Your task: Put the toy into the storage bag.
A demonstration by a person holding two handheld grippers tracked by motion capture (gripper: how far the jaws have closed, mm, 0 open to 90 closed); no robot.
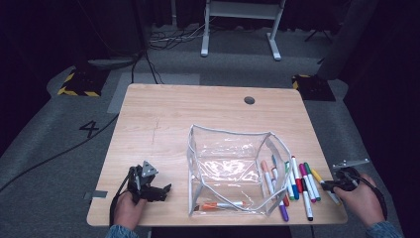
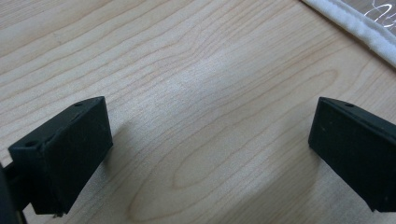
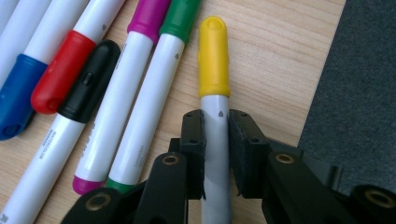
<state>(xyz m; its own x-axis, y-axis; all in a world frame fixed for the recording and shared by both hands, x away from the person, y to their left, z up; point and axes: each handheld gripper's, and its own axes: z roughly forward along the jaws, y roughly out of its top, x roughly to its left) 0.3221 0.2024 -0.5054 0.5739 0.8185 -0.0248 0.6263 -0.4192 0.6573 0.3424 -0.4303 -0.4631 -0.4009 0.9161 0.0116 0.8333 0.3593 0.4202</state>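
While the left gripper (image 1: 159, 191) rests idle with jaws apart at the bench's (image 1: 163, 106) near-left corner, the right gripper (image 3: 215, 140), jaws clamped on the yellow marker (image 3: 214, 60) at the near-right edge, looks set to lift it toward the clear pouch (image 1: 229, 171).

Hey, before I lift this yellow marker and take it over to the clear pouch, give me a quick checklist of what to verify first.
1. Right gripper pads against the yellow marker: ok, its barrel sits between the two jaws, which look closed onto it.
2. Grip point: ok, on the white barrel just below the cap.
3. Neighbouring green marker clear of the jaws: ok, it lies beside them, apart.
4. Clear pouch mouth open: ok, its white rim stands spread.
5. Room inside the pouch: ok, with one orange marker at its near edge.
6. Left gripper clear of the pouch: ok, jaws open over bare table.
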